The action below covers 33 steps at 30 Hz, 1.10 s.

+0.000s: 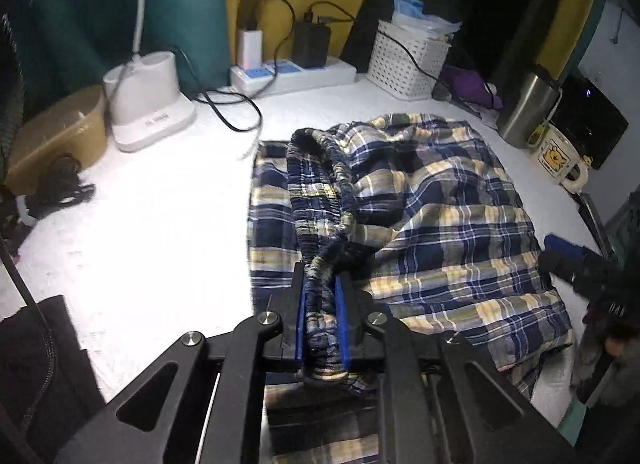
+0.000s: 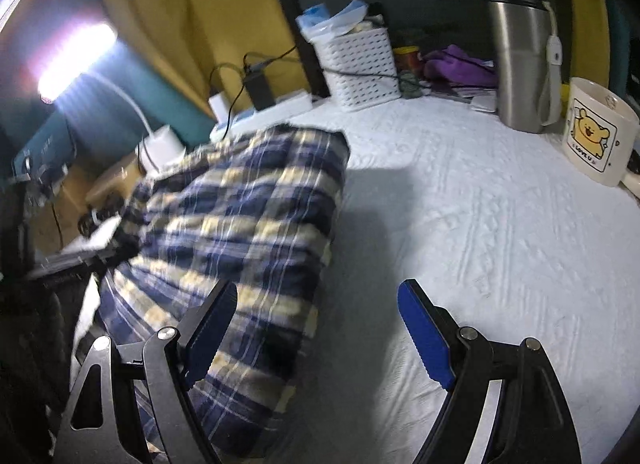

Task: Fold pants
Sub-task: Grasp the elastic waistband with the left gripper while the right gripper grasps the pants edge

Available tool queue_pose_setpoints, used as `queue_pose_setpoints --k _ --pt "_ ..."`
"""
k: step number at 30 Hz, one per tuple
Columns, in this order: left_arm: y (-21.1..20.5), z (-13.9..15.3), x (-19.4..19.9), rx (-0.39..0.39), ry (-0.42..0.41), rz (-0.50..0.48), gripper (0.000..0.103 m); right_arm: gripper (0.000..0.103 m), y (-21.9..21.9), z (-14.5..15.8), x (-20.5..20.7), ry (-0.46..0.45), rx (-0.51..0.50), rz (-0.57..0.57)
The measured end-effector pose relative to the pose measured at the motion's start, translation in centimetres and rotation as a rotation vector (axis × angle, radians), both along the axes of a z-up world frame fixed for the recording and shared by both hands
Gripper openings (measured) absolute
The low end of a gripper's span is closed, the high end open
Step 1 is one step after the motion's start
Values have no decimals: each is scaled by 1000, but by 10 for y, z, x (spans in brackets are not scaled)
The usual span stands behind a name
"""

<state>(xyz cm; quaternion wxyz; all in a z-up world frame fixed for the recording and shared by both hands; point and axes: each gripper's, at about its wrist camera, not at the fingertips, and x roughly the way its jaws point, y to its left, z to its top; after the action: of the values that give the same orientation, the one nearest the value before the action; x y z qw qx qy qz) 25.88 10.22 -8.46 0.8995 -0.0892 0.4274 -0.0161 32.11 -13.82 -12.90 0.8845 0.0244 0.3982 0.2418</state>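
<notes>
One pair of plaid pants (image 1: 420, 215) lies on the white surface (image 1: 160, 223). The left tool (image 1: 322, 284) pinches their elastic waistband (image 1: 320, 191); the right tool (image 2: 316, 300) gapes wide beside their right edge, bare surface beyond

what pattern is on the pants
Plaid: navy, white and pale yellow checks on the pants. It shows best in the left wrist view, which is sharper.
</notes>
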Motion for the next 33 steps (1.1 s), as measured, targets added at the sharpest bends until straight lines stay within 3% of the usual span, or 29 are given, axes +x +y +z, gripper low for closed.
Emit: queue_pose_setpoints --k 2,4,6,8,13,16,21,23,33 --pt "4 0 -2 -10 9 4 17 84 6 -2 -3 5 -13 8" --pt "8 4 -5 -7 4 9 28 84 11 -3 -8 2 -26 14" --pt "12 12 -9 14 -18 21 46 84 13 -2 -11 -6 -40 15" --pt "17 20 -13 15 -49 31 51 84 13 -2 -14 -10 -51 12" --pt "11 18 -14 10 -33 -12 51 83 18 -6 -24 -3 -75 23" --pt "0 9 -18 12 -5 -45 51 73 20 -8 -34 12 -79 48" --pt "-9 -9 -23 52 13 -64 49 31 19 -14 -45 34 -82 47" --pt "-7 -17 -22 70 18 -45 40 30 23 -15 -50 34 -92 64" --pt "-8 -20 -27 136 -5 -45 35 27 17 -16 -75 11 -135 57"
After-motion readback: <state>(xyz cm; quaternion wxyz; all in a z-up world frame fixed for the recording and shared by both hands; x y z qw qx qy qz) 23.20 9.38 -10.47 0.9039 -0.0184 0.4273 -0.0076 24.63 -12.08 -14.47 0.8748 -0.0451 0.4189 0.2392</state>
